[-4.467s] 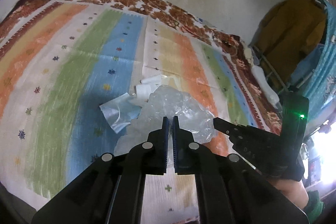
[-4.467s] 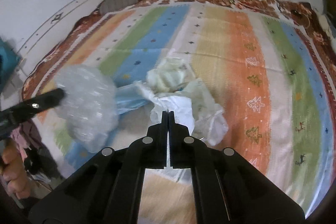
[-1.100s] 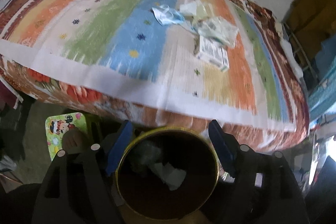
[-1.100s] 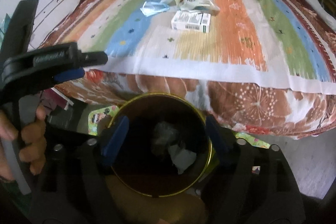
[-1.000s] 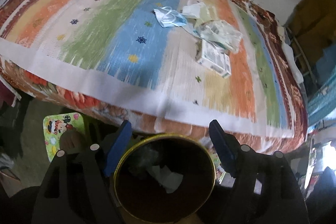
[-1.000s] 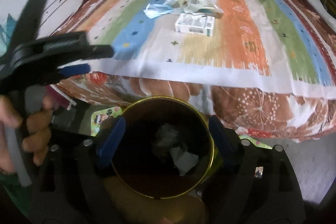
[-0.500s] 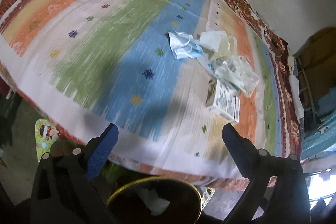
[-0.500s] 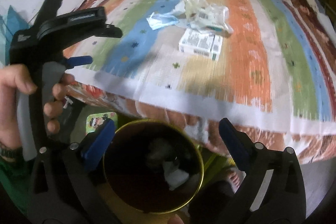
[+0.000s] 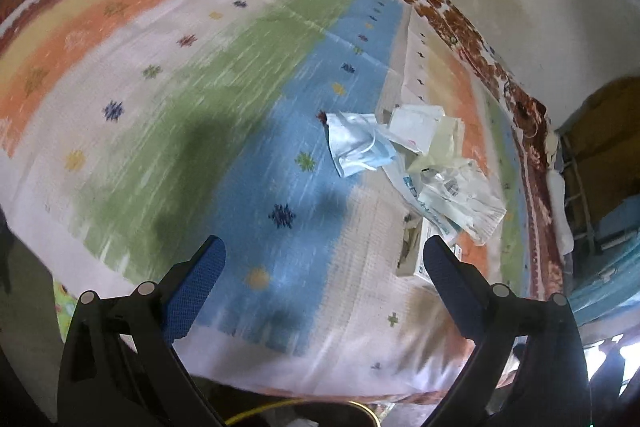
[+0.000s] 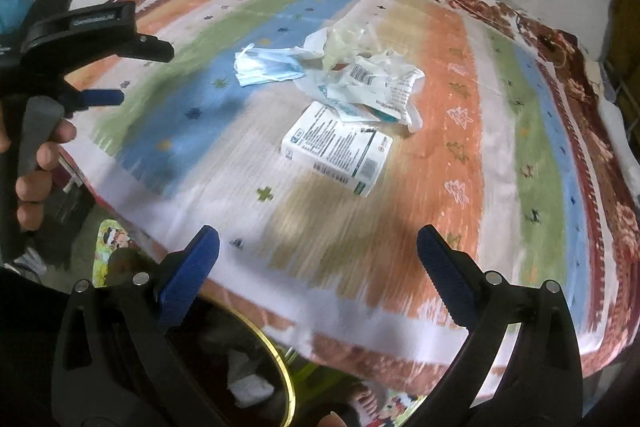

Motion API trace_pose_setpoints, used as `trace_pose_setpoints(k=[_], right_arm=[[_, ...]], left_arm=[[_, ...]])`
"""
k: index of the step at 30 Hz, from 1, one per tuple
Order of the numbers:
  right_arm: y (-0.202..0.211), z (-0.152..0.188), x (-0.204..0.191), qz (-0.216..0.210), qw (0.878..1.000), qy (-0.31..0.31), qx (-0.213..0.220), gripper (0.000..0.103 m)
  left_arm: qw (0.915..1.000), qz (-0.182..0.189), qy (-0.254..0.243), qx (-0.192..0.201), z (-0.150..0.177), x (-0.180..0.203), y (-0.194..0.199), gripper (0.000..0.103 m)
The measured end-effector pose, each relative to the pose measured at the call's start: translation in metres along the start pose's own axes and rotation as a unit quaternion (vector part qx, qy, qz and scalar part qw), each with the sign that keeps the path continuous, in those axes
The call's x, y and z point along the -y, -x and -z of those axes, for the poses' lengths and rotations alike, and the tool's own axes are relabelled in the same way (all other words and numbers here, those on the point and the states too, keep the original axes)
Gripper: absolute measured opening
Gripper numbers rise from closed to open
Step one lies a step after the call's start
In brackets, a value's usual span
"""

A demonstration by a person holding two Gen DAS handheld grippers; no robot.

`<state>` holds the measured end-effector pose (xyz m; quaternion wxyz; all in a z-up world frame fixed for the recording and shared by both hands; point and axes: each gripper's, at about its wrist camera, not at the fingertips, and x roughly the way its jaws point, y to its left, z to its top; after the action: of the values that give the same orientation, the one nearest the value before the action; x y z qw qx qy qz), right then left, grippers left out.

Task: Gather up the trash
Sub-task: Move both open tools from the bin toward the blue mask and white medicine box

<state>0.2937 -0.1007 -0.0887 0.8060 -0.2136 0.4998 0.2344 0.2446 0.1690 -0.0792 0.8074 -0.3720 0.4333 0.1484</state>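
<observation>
Both hand-held grippers are empty with jaws spread wide: left hand-held gripper (image 9: 322, 259) and right hand-held gripper (image 10: 318, 253) hover over the near edge of the bed (image 10: 520, 155), well short of the trash. Remaining trash sits in one cluster mid-bed on the striped sheet: blue face mask (image 10: 266, 67) at the left, crumpled plastic wrappers (image 10: 376, 83) to its right with one wrapper overlapping the top corner of the white medicine box (image 10: 336, 149), pale green crumpled piece (image 10: 348, 39) behind. Bin (image 10: 256, 379) with the gold rim stands on the floor below the bed edge, already holding some paper scraps. Risks, as judgement: the pieces touch and overlap, so a pinch on the wrapper may drag the mask or box along and drop it short of the bin, onto the floor. Thin film and mask are flat on soft bedding; jaws may close on the sheet too and tug it, shifting everything. Box is wide, lying flat; gripping across the broad face likely slips, so edge-on looks safer. Both grippers aiming at the same cluster may collide. Frames are motion-blurred, so exact clearance is hard to tell. Carried light film may flutter out past the bin's rim.
</observation>
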Motion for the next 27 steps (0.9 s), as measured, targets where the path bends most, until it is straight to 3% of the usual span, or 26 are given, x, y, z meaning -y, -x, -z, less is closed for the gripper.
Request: trace_pose_setpoints(k=[8, 14, 16, 18, 22, 27], right_arm=[[-0.035, -0.014, 0.011, -0.002, 0.999, 0.031, -0.007, 0.094], [-0.057, -0.027, 0.016, -0.022, 0.995, 0.092, 0.006, 0.094], [-0.058, -0.033, 0.019, -0.019, 0.994, 0.1, 0.03, 0.094], [-0.065, -0.04, 0.025, -0.048, 0.994, 0.091, 0.025, 0.094], [-0.08, -0.045, 0.028, -0.061, 0.992, 0.109, 0.014, 0.094], [-0.088, -0.046, 0.025, -0.11, 0.986, 0.128, 0.014, 0.094]], left_arm=[[0.9995, 0.023, -0.022, 0.002, -0.017, -0.004, -0.02, 0.097], [0.9987, 0.045, -0.014, -0.02, -0.024, -0.009, -0.037, 0.097], [0.9985, 0.043, -0.009, -0.031, -0.024, -0.008, -0.042, 0.097], [0.998, 0.05, -0.001, -0.039, -0.024, -0.007, -0.044, 0.097], [0.9969, 0.07, 0.001, -0.036, -0.03, 0.001, -0.041, 0.097], [0.9973, 0.069, -0.003, -0.025, -0.035, 0.0, -0.042, 0.097]])
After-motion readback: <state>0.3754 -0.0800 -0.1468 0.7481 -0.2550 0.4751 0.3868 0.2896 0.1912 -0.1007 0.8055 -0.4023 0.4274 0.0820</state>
